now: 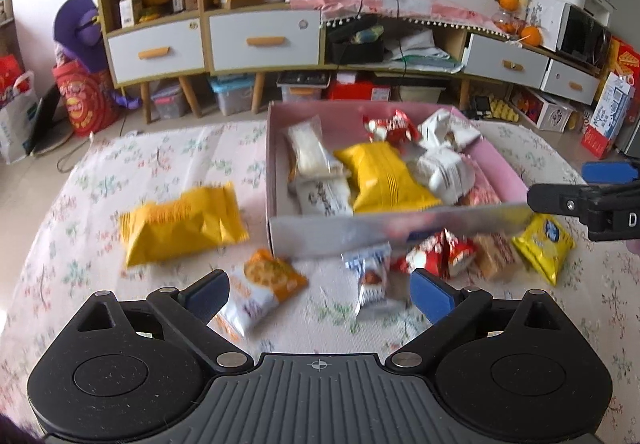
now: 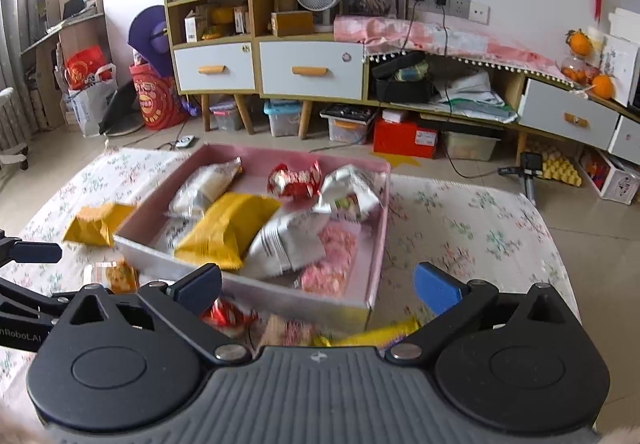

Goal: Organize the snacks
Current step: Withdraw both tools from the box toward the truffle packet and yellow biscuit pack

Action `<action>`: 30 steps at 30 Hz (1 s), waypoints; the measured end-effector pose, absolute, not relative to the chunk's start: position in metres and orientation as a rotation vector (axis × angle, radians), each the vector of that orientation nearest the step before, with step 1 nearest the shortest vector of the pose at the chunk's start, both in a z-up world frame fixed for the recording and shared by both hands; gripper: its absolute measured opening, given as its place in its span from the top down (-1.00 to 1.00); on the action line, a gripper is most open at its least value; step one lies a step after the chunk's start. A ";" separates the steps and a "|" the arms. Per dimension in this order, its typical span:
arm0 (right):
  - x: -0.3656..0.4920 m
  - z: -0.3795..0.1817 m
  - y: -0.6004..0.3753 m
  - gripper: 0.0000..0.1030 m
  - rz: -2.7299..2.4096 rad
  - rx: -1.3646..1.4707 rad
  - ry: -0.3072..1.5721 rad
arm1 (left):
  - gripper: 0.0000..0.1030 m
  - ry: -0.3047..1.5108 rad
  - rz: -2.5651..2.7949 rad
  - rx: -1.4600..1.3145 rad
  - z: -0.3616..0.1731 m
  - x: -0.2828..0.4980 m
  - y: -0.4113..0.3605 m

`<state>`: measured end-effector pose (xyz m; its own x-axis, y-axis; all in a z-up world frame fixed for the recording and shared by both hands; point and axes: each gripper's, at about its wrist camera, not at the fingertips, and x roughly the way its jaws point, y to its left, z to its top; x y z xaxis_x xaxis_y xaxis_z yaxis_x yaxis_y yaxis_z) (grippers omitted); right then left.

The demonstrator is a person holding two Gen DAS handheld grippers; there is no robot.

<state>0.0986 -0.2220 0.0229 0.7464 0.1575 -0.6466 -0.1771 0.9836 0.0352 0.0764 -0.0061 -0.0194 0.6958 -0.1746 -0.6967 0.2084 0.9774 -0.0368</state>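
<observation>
A pink box (image 1: 276, 147) (image 2: 378, 211) on the flowered cloth holds several snack packets, among them a yellow bag (image 1: 384, 175) (image 2: 228, 228). Outside it lie a large yellow bag (image 1: 182, 222) (image 2: 96, 224), an orange-white cracker packet (image 1: 260, 284), a blue-white packet (image 1: 370, 276), red packets (image 1: 440, 250) and a small yellow packet (image 1: 544, 242). My left gripper (image 1: 320, 294) is open and empty above the cracker and blue-white packets. My right gripper (image 2: 318, 286) is open and empty over the box's near wall; it shows at the right edge of the left wrist view (image 1: 592, 191).
The flowered tablecloth (image 1: 160, 155) (image 2: 472, 228) covers the table, whose far edge runs behind the box. Beyond stand wooden cabinets with white drawers (image 1: 264, 39) (image 2: 312, 69), storage bins on the floor, a fan and bags.
</observation>
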 end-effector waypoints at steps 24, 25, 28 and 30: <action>0.077 -0.049 -0.255 -0.99 0.162 -0.090 0.777 | -0.89 0.693 -0.294 0.074 -0.076 0.068 -0.035; 0.076 -0.049 -0.254 -0.99 0.169 -0.085 0.766 | -0.88 0.696 -0.305 0.076 -0.077 0.069 -0.037; 0.080 -0.050 -0.256 -1.00 0.184 -0.062 0.759 | -0.88 0.692 -0.320 0.074 -0.080 0.070 -0.041; 0.082 -0.052 -0.258 -1.00 0.195 -0.040 0.754 | -0.87 0.689 -0.321 0.071 -0.081 0.070 -0.043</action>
